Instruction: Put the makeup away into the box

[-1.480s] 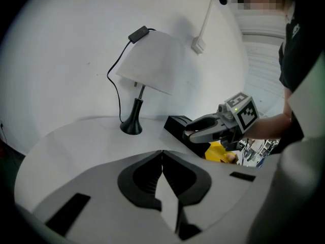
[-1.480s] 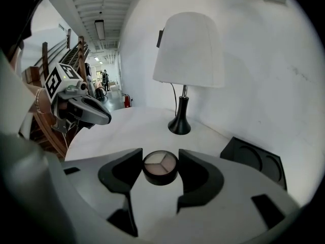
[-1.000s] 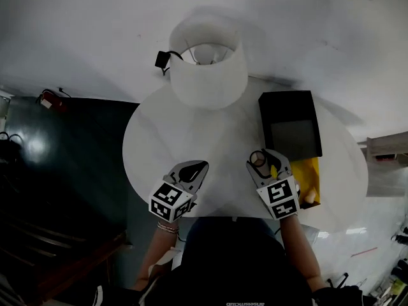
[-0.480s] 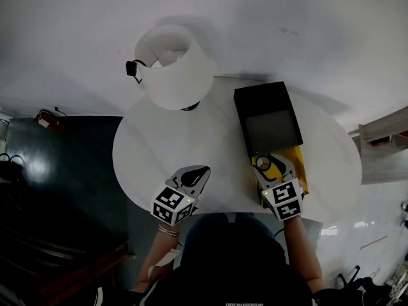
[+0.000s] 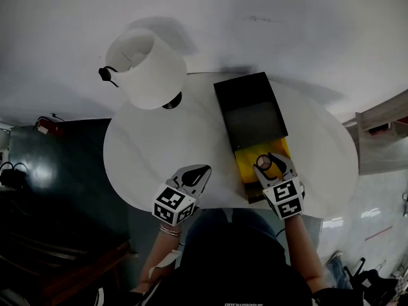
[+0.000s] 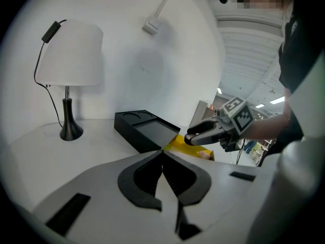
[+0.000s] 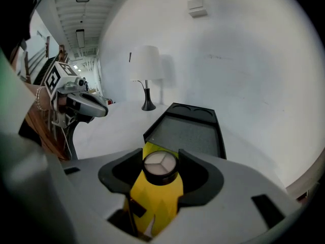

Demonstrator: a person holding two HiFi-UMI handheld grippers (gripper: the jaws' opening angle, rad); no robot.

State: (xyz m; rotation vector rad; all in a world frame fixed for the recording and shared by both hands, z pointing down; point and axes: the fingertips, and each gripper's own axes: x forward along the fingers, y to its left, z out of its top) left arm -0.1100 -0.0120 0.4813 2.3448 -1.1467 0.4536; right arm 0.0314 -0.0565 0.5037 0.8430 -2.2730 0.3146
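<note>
A small round makeup compact (image 7: 160, 168) with a three-part pale powder face sits between the jaws of my right gripper (image 7: 161, 171), which is shut on it. In the head view that right gripper (image 5: 273, 162) hangs over the yellow inside (image 5: 247, 164) of the box, at the near right of the table. A black tray (image 5: 250, 115) with a grey inset lies just beyond the yellow part. My left gripper (image 5: 202, 170) is shut with nothing in it, over bare tabletop left of the box. In the left gripper view the jaws (image 6: 163, 154) meet.
The round white table (image 5: 153, 152) carries a white-shaded lamp (image 5: 145, 69) on a black foot at its far left. The table's near edge runs just under both grippers. A white wall stands behind it, with dark floor to the left.
My right gripper has carried the compact from beside the box to above its yellow part. The left gripper has shifted along the table. Lamp and box now sit further left in the head view.
</note>
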